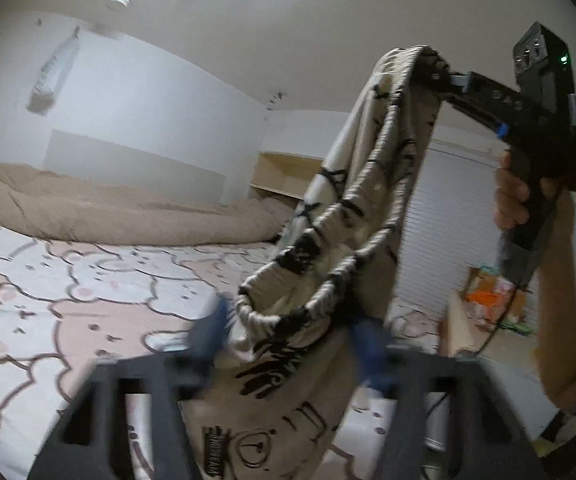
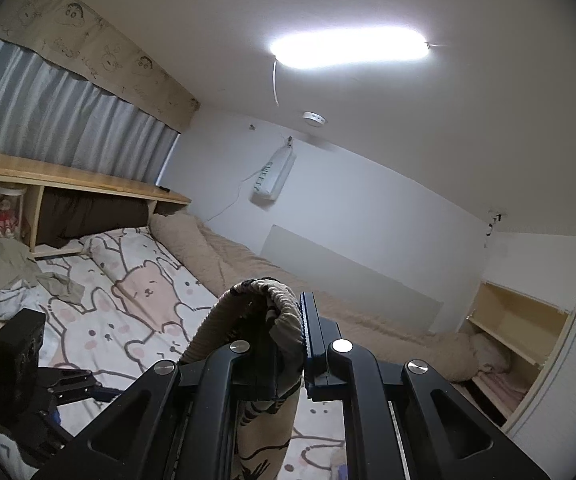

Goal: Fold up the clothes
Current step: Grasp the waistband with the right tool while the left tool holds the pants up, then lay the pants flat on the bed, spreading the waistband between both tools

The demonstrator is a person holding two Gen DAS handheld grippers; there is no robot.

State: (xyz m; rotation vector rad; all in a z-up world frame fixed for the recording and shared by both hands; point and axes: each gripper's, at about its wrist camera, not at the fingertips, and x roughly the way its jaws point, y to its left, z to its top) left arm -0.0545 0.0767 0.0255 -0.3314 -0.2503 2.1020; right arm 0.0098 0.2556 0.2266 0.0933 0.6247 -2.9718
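A beige pair of shorts (image 1: 339, 216) with black print and an elastic waistband hangs in the air above the bed. My right gripper (image 1: 437, 74) is shut on the top of the waistband and holds it high; in its own view the band (image 2: 276, 304) sits clamped between its fingers (image 2: 307, 320). My left gripper (image 1: 291, 332) is open, its blurred blue fingertips (image 1: 212, 328) on either side of the lower loop of the waistband. The left gripper also shows at the lower left of the right wrist view (image 2: 68, 384).
The bed has a bear-print sheet (image 1: 68, 288) and a rolled beige duvet (image 1: 108, 208) along the wall. Other clothes (image 2: 4, 268) lie near the wooden headboard shelf (image 2: 68, 180). A wooden cubby (image 2: 519, 320) and a white louvred door (image 1: 439, 232) stand at the right.
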